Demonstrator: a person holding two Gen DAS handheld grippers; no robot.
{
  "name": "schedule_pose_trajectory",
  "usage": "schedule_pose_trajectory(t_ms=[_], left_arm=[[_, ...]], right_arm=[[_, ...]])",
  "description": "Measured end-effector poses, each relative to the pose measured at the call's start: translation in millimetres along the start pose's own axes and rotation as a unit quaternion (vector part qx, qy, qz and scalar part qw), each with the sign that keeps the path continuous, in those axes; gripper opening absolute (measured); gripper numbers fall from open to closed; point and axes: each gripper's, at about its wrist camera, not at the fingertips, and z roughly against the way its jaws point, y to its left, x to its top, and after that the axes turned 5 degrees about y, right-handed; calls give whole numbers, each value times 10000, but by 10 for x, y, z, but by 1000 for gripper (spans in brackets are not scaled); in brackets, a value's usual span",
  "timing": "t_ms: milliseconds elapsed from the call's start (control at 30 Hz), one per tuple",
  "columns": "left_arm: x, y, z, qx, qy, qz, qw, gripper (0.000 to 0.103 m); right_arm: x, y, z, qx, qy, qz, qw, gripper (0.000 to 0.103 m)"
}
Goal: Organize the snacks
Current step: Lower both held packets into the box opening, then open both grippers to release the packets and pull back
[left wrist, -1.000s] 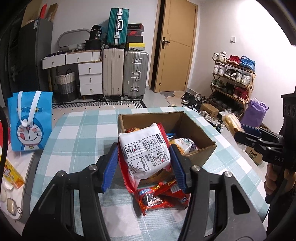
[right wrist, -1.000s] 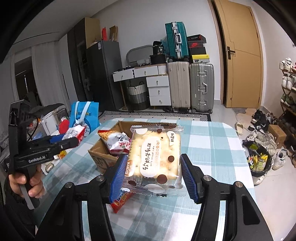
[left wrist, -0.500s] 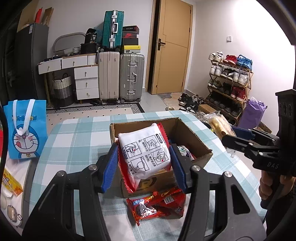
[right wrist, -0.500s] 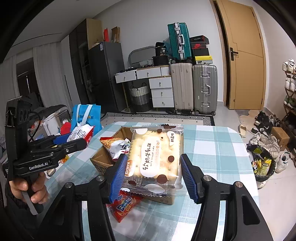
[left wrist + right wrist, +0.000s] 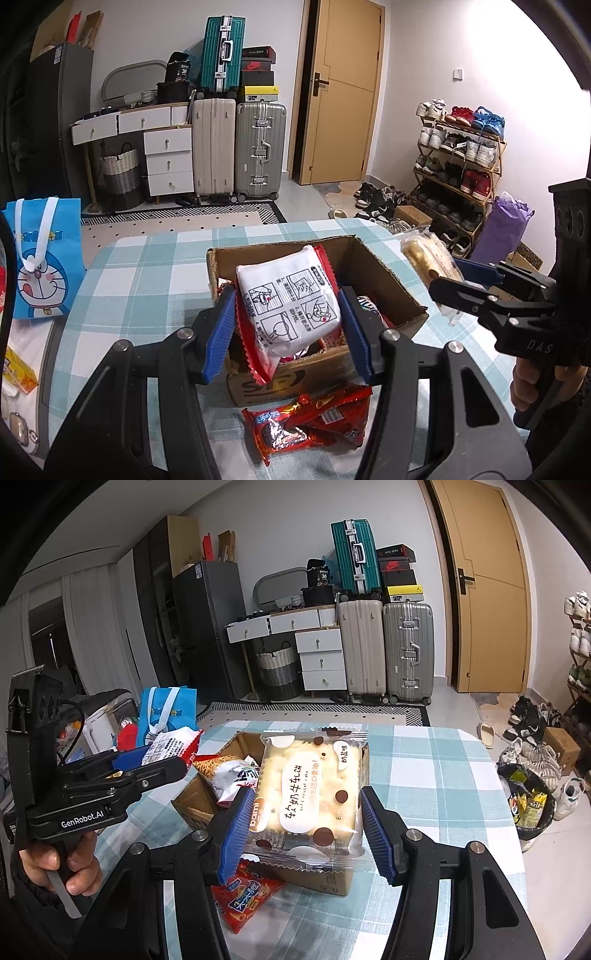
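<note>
Both grippers are loaded. The left gripper is closed partway on a white-and-red snack packet, its blue pads pressing both sides. A second ago that packet hung over the near part of the cardboard box; now the box sits further ahead of and below the jaws, with the red biscuit packet on the checked tablecloth showing more fully under them. I'd say the left hand has drawn back a little, so this packet isn't dropped in yet.

The right gripper holds a clear-wrapped soft cake, jaws narrowed on its edges, the same grip as a second ago. It hovers above the near side of the box, another red packet lying just beneath. Neither item is packed yet.
</note>
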Motion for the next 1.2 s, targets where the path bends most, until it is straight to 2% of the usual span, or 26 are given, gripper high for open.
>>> schedule_pose_trajectory(t_ms=[433, 800, 1200], left_arm=[[100, -94, -398, 25, 127, -46, 9999, 52], [143, -230, -763, 154, 282, -184, 9993, 52], [187, -178, -1055, 238, 452, -197, 9985, 52]], right_arm=[[63, -54, -169, -24, 51, -39, 10000, 58], [74, -95, -431, -8, 287, -33, 9996, 59], [86, -118, -651, -54, 393, -19, 9992, 59]])
